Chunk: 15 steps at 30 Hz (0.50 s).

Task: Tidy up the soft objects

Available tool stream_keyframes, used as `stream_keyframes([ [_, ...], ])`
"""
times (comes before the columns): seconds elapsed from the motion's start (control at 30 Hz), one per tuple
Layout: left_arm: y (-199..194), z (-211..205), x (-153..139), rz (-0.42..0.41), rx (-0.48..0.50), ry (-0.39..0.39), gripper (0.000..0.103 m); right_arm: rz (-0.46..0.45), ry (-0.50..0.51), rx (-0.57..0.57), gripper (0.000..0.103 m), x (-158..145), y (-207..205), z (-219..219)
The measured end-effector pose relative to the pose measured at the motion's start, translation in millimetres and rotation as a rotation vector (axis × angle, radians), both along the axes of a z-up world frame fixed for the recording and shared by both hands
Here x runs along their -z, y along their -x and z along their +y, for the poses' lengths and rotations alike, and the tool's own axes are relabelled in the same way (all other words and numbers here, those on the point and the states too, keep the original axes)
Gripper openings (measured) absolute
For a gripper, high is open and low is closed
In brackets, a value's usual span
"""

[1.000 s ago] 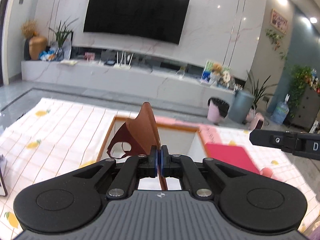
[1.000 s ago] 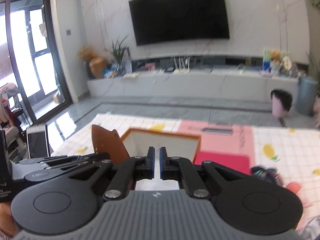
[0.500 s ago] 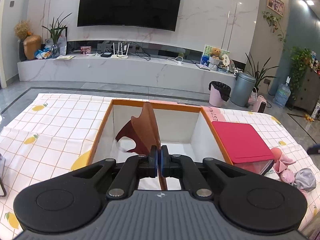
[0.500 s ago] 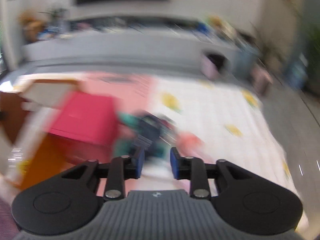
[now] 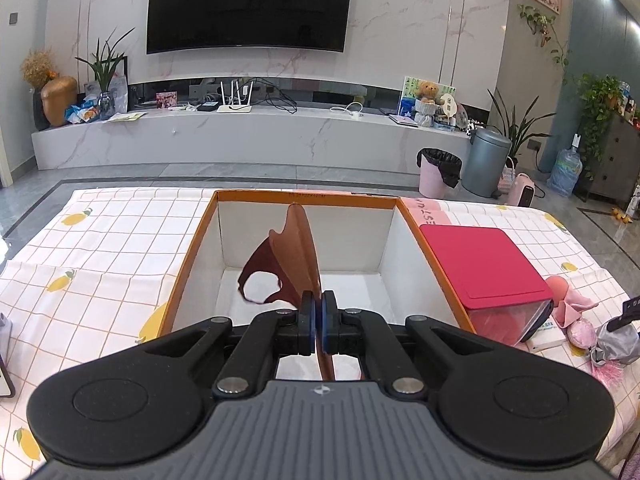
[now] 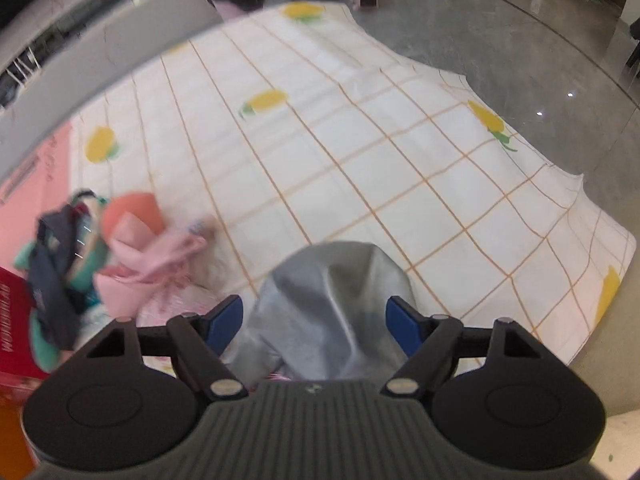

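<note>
With the left gripper (image 5: 318,317) pinching the brown mask (image 5: 294,258) above the open box (image 5: 304,199), lower it well inside before releasing, while the right gripper (image 6: 316,320), spread wide, straddles the grey cloth (image 6: 334,300).

Wall TV (image 5: 248,2), router (image 5: 234,98), grey bin (image 5: 486,162).

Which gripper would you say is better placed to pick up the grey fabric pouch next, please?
The right gripper. It is open, with its fingers either side of the grey fabric pouch on the tablecloth. The left gripper is shut on a brown face mask above the orange-rimmed box.
</note>
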<state>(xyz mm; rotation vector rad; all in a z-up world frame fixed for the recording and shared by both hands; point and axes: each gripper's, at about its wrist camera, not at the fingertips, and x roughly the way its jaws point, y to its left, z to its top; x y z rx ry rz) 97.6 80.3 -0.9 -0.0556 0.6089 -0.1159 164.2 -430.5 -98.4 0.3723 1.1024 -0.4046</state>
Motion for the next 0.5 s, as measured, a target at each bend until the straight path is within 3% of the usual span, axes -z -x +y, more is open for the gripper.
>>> stream_keyframes([
  [0.17, -3, 0, 3, 0.032, -0.009, -0.008, 0.003, 0.020, 0.011, -0.001, 0.069, 6, -1, 4],
  [0.23, -4, 2, 4, 0.045, -0.011, -0.007, 0.003, 0.037, 0.032, -0.015, 0.059, 9, -1, 8],
  [0.27, -4, 2, 4, 0.044, -0.010, -0.003, 0.003, 0.040, 0.031, -0.029, 0.053, 9, 1, 9],
  [0.33, -2, 4, 3, 0.036, -0.015, -0.003, 0.003, 0.050, 0.013, -0.039, 0.016, 13, 0, 8],
  [0.43, 0, 5, 3, 0.029, -0.024, -0.003, 0.003, 0.053, 0.042, -0.046, 0.001, 11, 2, 8],
  [0.5, -1, 6, 4, 0.033, -0.024, 0.003, 0.003, 0.043, 0.060, -0.041, 0.000, 8, 4, 8],
])
